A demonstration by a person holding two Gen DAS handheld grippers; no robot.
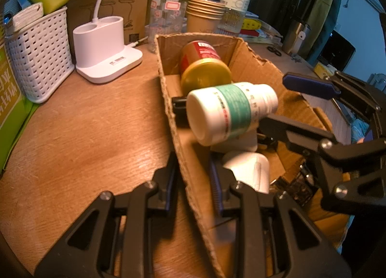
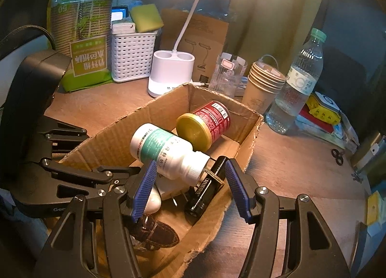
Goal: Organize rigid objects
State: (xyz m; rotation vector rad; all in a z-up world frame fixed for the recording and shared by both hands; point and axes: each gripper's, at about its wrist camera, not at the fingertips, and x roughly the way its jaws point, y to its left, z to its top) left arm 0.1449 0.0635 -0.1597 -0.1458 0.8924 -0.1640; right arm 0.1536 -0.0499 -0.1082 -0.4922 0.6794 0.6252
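1. Left wrist view: your left gripper straddles the near wall of the cardboard box on the worktop — fingers close on either side of it; I cannot tell whether they pinch it.
2. Your right gripper stands with fingers apart over the box.
3. White bottle lies tilted inside the box, unheld, beside the red jar — black cylinder below.

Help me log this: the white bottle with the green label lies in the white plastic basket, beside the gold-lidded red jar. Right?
Not quite. The white bottle lies in the cardboard box, not the white plastic basket; the right wrist view shows it. It is indeed beside the gold-lidded red jar.
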